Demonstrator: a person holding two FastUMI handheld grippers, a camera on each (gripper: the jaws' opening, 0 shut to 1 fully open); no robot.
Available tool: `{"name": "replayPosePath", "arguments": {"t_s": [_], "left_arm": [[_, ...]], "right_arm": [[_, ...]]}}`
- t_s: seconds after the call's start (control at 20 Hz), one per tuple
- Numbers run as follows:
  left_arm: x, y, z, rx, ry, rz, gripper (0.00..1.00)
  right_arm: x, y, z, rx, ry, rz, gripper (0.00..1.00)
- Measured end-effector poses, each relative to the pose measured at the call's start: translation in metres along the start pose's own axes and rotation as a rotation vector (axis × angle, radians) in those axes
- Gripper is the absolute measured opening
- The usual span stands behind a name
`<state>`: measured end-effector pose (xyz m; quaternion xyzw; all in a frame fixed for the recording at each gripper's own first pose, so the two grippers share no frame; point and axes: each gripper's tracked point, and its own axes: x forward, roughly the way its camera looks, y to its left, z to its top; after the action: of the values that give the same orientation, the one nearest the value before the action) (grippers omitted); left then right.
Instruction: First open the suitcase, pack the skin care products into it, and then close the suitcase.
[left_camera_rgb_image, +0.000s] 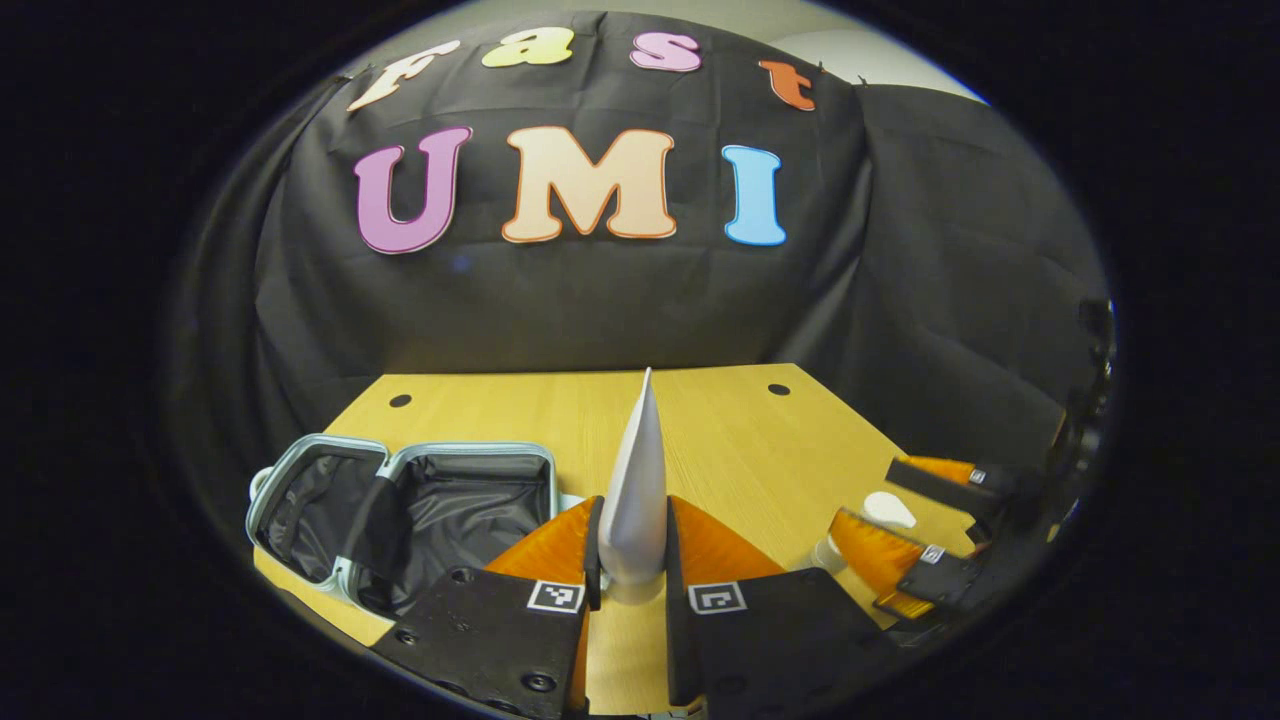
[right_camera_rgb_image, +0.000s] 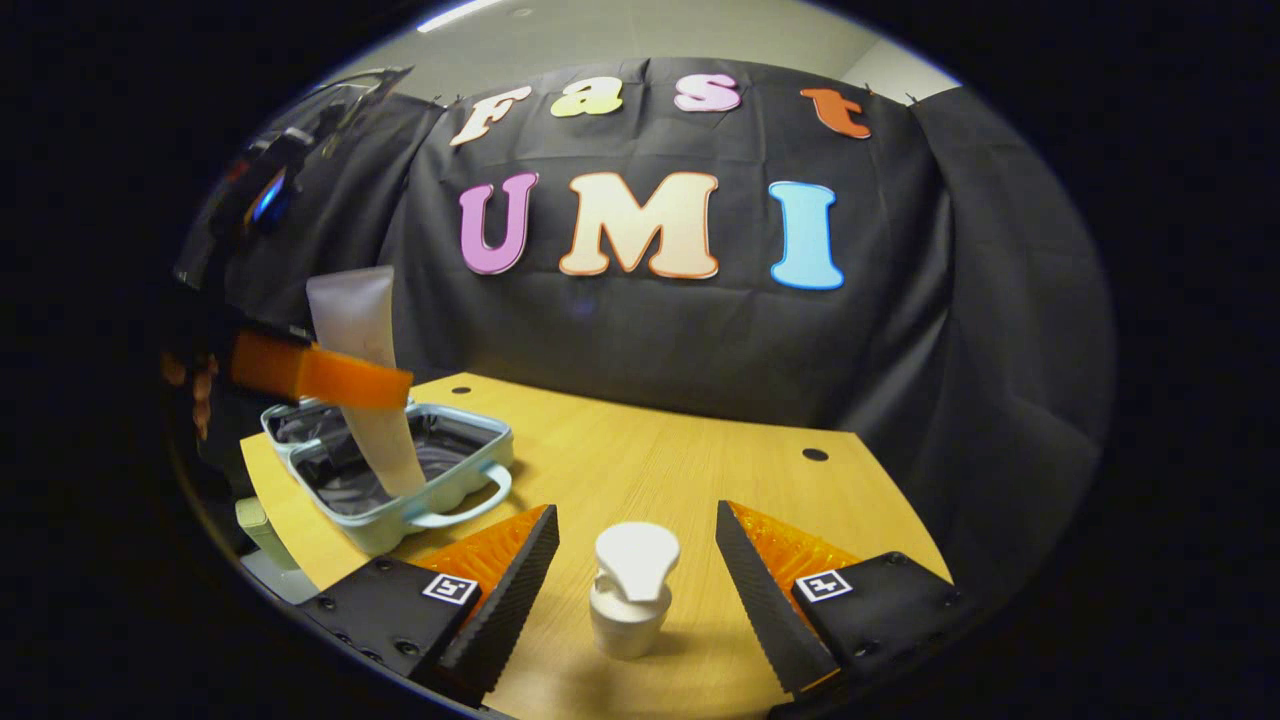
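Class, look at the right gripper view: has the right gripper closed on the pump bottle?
No: the right gripper is open, the pump bottle standing untouched between its fingers.

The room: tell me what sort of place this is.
Likely a recording booth, not a home: black cloth wall, bare wooden table with cable holes, an open suitcase staged on it.

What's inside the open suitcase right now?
The suitcase lies open, showing only dark lining in both halves, no products visible. The left gripper and its tube hide the near right corner, as does the tube in the right gripper view.
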<state>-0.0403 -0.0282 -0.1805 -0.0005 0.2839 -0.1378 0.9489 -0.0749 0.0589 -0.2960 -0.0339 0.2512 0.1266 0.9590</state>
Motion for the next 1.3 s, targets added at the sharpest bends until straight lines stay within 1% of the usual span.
{"name": "replayPosePath", "arguments": {"t_s": [0.1,0.15,0.25,0.3,0.35,0.4,0.55,0.65,0.8,0.85,0.9,1.0,1.1,1.2,1.3], "left_arm": [[-0.004,0.007,0.001,0.000,0.004,0.021,0.23],[-0.007,0.011,0.000,-0.001,0.008,0.032,0.23],[-0.010,0.017,-0.003,-0.004,0.014,0.055,0.23],[-0.013,0.021,-0.005,-0.003,0.016,0.066,0.23],[-0.014,0.026,-0.007,0.000,0.022,0.078,0.23],[-0.015,0.031,-0.011,0.004,0.034,0.090,0.23],[-0.018,0.063,-0.023,0.021,0.093,0.154,0.23],[-0.016,0.091,-0.040,0.018,0.166,0.191,0.23],[-0.008,0.134,-0.064,0.025,0.279,0.219,0.23],[-0.003,0.148,-0.070,0.020,0.301,0.221,0.23],[0.003,0.159,-0.077,0.003,0.329,0.221,0.24],[0.013,0.173,-0.094,-0.030,0.386,0.200,0.23],[0.023,0.186,-0.112,-0.026,0.451,0.177,0.24],[0.031,0.197,-0.128,-0.019,0.508,0.166,0.24],[0.040,0.200,-0.135,-0.038,0.532,0.141,0.24]], "right_arm": [[0.003,0.005,-0.028,-0.011,0.055,0.023,0.99],[0.004,0.006,-0.040,-0.007,0.086,0.034,0.97],[0.003,0.001,-0.055,0.018,0.111,0.028,0.82],[0.004,0.000,-0.054,0.040,0.108,0.032,0.67],[0.004,-0.001,-0.053,0.054,0.119,0.032,0.61],[0.004,-0.004,-0.050,0.068,0.123,0.032,0.59],[0.000,0.001,-0.027,0.095,0.116,0.074,0.55],[-0.001,0.005,-0.002,0.102,0.095,0.098,0.57],[-0.005,0.019,0.032,0.143,0.067,0.107,0.55],[-0.008,0.029,0.042,0.157,0.055,0.118,0.57],[-0.011,0.039,0.051,0.156,0.044,0.126,0.55],[-0.012,0.055,0.064,0.156,0.040,0.122,0.57],[-0.012,0.075,0.078,0.181,0.032,0.128,0.57],[-0.010,0.094,0.084,0.194,0.038,0.129,0.57],[-0.007,0.111,0.087,0.195,0.049,0.140,0.57]]}}
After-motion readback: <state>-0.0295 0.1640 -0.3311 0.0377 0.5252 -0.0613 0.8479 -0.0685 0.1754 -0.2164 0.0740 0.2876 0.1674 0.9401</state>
